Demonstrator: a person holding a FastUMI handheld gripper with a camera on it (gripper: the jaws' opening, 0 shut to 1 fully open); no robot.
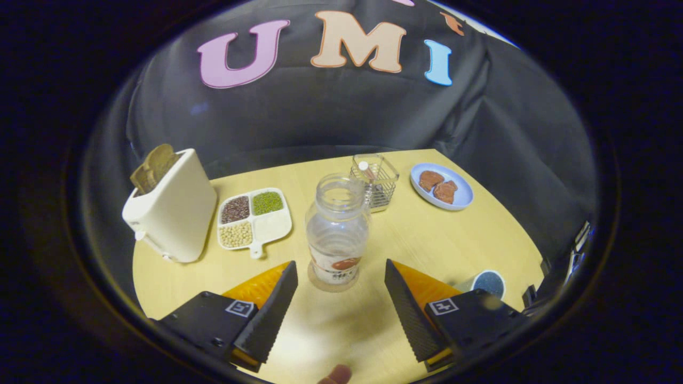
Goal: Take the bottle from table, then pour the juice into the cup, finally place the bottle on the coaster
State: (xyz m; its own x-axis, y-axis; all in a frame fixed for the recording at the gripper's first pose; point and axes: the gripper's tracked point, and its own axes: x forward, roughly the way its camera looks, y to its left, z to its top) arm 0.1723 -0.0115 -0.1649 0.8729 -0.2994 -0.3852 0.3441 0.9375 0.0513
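Note:
A clear plastic bottle (337, 234) without a cap stands upright on a round coaster (335, 284) in the middle of the yellow table (437, 240). It looks nearly empty. My gripper (340, 274) is open, its two black ribbed fingers (275, 309) spread wide on either side of the bottle's base and not touching it. A cup (486, 282) with a dark inside stands to the right, just beyond the right finger and partly hidden by it.
A white toaster (173, 210) with bread stands at the left. Beside it lies a white divided tray (255, 218) of beans. Behind the bottle is a clear wire basket (374, 181), and a blue plate (442, 186) with brown pieces. A fingertip (336, 374) shows at the near edge.

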